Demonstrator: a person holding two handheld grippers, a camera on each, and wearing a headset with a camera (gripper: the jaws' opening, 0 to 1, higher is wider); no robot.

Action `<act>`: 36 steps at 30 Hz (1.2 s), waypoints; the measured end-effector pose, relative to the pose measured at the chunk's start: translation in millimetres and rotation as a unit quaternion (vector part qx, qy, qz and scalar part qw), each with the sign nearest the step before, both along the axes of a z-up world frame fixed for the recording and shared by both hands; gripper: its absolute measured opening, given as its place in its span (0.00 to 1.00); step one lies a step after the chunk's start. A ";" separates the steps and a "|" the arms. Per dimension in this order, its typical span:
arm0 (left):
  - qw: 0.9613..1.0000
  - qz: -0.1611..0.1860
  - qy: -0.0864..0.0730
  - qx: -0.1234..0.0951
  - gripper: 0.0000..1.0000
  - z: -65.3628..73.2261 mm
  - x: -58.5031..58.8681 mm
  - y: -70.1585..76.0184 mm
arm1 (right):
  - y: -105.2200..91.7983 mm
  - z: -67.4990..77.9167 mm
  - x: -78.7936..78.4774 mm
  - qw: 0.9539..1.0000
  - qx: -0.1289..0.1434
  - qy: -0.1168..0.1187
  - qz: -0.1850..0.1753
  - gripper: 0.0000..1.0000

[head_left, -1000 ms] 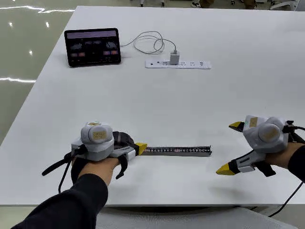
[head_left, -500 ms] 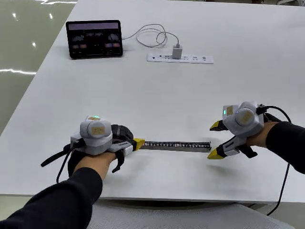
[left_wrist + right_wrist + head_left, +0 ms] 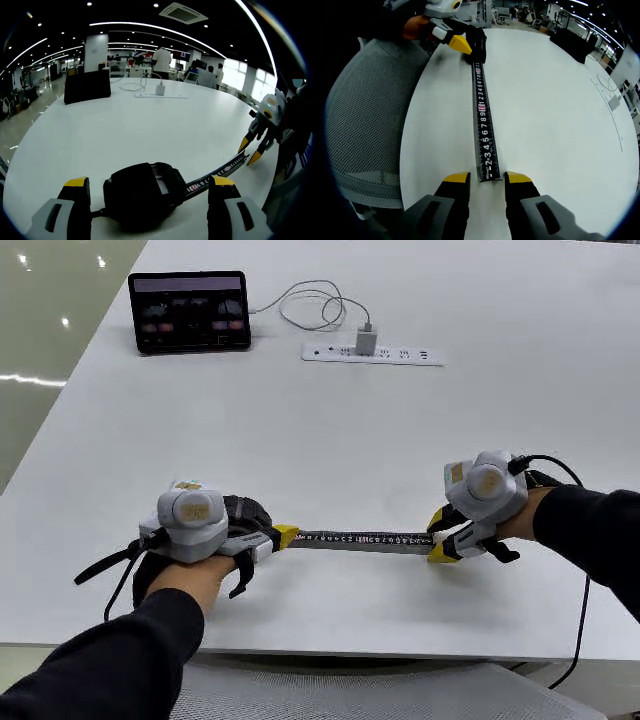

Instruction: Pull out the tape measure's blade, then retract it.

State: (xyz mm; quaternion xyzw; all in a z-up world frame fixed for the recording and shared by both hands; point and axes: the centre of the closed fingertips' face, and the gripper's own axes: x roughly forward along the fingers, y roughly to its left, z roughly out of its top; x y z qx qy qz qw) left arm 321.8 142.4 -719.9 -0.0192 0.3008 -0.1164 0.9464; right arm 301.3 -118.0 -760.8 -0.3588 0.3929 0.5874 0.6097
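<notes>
The black tape measure case (image 3: 145, 190) lies on the white table (image 3: 330, 440) between the jaws of my left gripper (image 3: 147, 181). The jaws stand wide, with a gap on each side of the case (image 3: 247, 518). The marked blade (image 3: 362, 538) is pulled out and lies flat, running right from my left gripper (image 3: 272, 537). My right gripper (image 3: 438, 536) is at the blade's free end. In the right gripper view the blade (image 3: 483, 110) ends between my right gripper's (image 3: 487, 176) yellow fingertips, which are narrowly apart and not clearly touching it.
A dark tablet (image 3: 188, 310) stands at the far left of the table. A white power strip (image 3: 372, 354) with a charger and coiled cable lies behind the work. A mesh chair back (image 3: 367, 115) sits at the table's near edge.
My right gripper has moved left to the blade's end and its jaws have narrowed around it. My left gripper and the case have stayed put. The head camera has shifted a little.
</notes>
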 end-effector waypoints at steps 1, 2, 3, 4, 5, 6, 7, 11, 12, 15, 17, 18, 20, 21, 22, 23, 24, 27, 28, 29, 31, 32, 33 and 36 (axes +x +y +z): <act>1.000 0.001 0.000 0.001 0.92 0.3 -0.7 0.8 | 1.7 0.6 1.3 1.000 0.000 -0.002 0.004 0.21; 1.000 0.006 -0.002 -0.005 0.92 0.7 0.3 1.6 | 2.2 0.5 2.2 1.000 -0.003 -0.002 0.003 0.18; 1.000 0.011 -0.004 -0.013 0.93 1.2 1.4 1.9 | 2.5 0.6 2.9 1.000 -0.005 -0.003 0.006 0.14; 1.000 0.016 -0.002 -0.020 0.93 1.9 2.6 2.7 | 1.8 0.8 3.3 1.000 -0.009 -0.004 0.008 0.12; 1.000 0.018 -0.002 -0.022 0.93 2.5 3.2 2.9 | 1.7 0.5 3.3 1.000 -0.010 -0.003 0.008 0.12; 1.000 0.019 -0.004 -0.022 0.92 3.9 3.8 2.8 | 1.1 0.1 3.4 1.000 -0.012 -0.002 0.009 0.12; 1.000 0.020 -0.006 -0.023 0.92 4.9 4.1 2.5 | 0.8 0.1 3.2 1.000 -0.013 -0.001 0.010 0.13; 0.999 0.018 -0.006 -0.025 0.92 5.2 3.9 1.4 | -3.4 0.2 7.4 1.000 -0.019 -0.005 0.012 0.17; 0.999 0.018 -0.006 -0.027 0.92 5.4 4.1 0.9 | -4.5 0.1 8.6 1.000 -0.019 -0.005 0.010 0.17; 0.999 0.018 -0.007 -0.029 0.91 5.9 5.5 -0.2 | -3.3 -0.1 8.2 1.000 -0.015 -0.004 0.009 0.12; 1.000 0.017 -0.006 -0.026 0.89 5.2 5.6 -0.5 | -3.3 0.7 9.3 1.000 -0.015 -0.004 0.001 0.12; 0.999 0.018 -0.005 -0.026 0.87 5.2 5.5 -0.4 | -3.0 0.4 9.2 1.000 -0.015 -0.006 0.006 0.11; 0.999 0.023 -0.004 -0.028 0.84 5.6 5.2 -0.3 | -2.9 0.4 9.2 1.000 -0.017 -0.010 0.007 0.11; 0.999 0.023 -0.002 -0.027 0.82 4.8 4.9 -0.8 | -2.6 0.5 9.8 1.000 -0.018 -0.009 0.003 0.11; 0.999 0.024 0.004 -0.026 0.81 2.4 4.3 -1.4 | -2.4 0.5 9.7 1.000 -0.018 -0.009 0.004 0.11; 0.999 0.027 0.016 -0.029 0.81 -1.7 2.9 -2.0 | -2.4 0.6 9.4 1.000 -0.019 -0.009 0.006 0.11; 0.998 0.031 0.031 -0.036 0.80 -5.3 0.0 -3.3 | -2.2 0.7 9.3 1.000 -0.020 -0.008 0.004 0.11; 0.998 0.037 0.030 -0.036 0.77 -6.1 0.4 -2.2 | -2.0 0.3 9.3 1.000 -0.020 -0.005 -0.008 0.11; 0.998 0.043 0.033 -0.040 0.77 -5.9 1.3 -1.3 | -2.1 0.1 9.3 1.000 -0.019 -0.004 -0.012 0.11; 0.996 0.063 0.042 -0.056 0.77 -6.3 0.5 -0.6 | -2.1 -0.1 9.3 1.000 -0.020 -0.006 -0.009 0.11; 0.996 0.068 0.040 -0.052 0.75 -6.1 1.4 1.6 | -1.9 -0.6 9.9 0.999 -0.028 -0.004 -0.022 0.11; 0.996 0.069 0.040 -0.043 0.73 -7.5 1.4 2.6 | -1.6 -0.9 10.0 0.999 -0.030 -0.005 -0.023 0.11; 0.997 0.066 0.038 -0.027 0.71 -9.2 0.7 3.3 | -1.5 -1.0 9.3 0.999 -0.032 -0.007 -0.021 0.11; 0.997 0.059 0.041 0.003 0.65 -13.2 -0.1 7.5 | -1.8 -1.0 9.8 0.999 -0.032 -0.008 -0.027 0.11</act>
